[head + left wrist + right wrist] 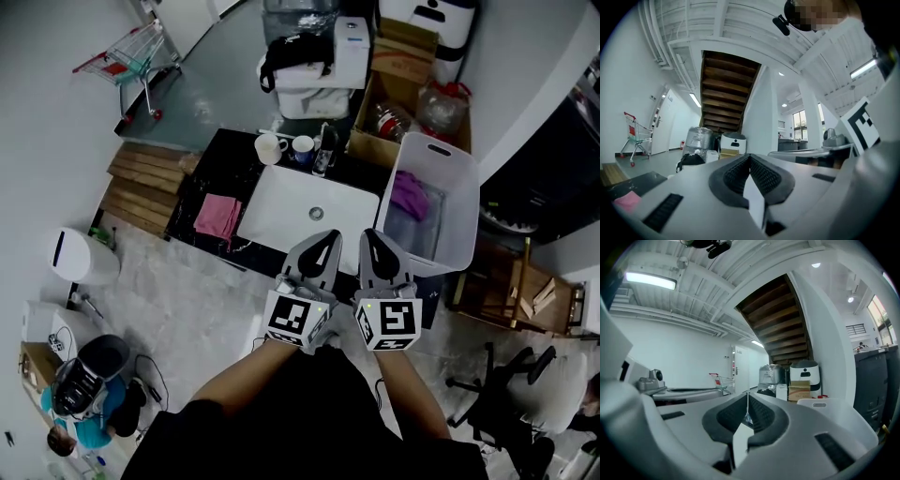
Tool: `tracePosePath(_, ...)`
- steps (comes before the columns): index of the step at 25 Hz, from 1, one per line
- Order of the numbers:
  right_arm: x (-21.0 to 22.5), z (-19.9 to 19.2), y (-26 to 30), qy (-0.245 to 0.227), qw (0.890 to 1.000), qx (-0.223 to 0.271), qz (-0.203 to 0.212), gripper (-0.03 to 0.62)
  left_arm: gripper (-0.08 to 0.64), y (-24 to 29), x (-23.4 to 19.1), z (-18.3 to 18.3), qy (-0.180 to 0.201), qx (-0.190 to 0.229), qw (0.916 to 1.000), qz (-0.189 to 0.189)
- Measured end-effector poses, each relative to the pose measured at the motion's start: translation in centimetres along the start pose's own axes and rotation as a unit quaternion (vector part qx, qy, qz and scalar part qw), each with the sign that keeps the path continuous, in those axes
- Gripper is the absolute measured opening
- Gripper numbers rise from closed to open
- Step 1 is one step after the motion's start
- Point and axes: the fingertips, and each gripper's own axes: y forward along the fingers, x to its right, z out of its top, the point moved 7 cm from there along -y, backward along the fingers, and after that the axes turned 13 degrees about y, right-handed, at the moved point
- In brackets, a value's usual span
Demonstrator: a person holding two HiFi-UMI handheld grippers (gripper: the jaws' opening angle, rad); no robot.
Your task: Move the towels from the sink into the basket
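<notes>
1. Pink towel: we judge it light, soft and limp, so it will sag when lifted; best pinched at an edge or a raised fold
2. It is a flat, roughly square cloth on the black counter just left of the sink, which looks bare; a crumpled purple towel lies in the basket
3. Left gripper and right gripper: jaws pressed together on nothing, near the sink's front edge

Purple towel crumpled inside white basket at 3 o'clock of white sink, pink towel spread flat on black counter at 9 o'clock.
</notes>
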Motion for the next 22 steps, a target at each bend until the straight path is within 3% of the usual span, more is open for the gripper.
tracePosePath(4, -2.6, -0.4, 1.2, -0.012, 1.000, -0.001, 0.026, 0.023, 0.014, -2.2, -2.3, -0.3, -0.003, 0.003, 0.9997, 0.023)
tracePosePath(9, -7.9, -2.9, 4.4, -0.014, 0.999, -0.014, 0.050, 0.023, 0.014, -5.7, -7.1, -2.8, -0.023, -0.029, 0.9991, 0.023)
tracePosePath(14, -14.8, -5.5, 8.8, -0.029, 0.997, -0.025, 0.072, 0.023, 0.014, -10.0, -14.7, -5.0, -0.026, -0.038, 0.9972, 0.058)
tracePosePath(19, -21.6, -7.5, 13.8, -0.028, 0.995, -0.041, 0.082, 0.023, 0.014, -13.8, -21.8, -6.3, 0.004, -0.036, 0.9969, 0.070)
tracePosePath(22, -25.1, -8.8, 16.6, -0.024, 0.995, -0.051, 0.082, 0.022, 0.014, -15.9, -26.3, -7.4, -0.003, -0.038, 0.9954, 0.088)
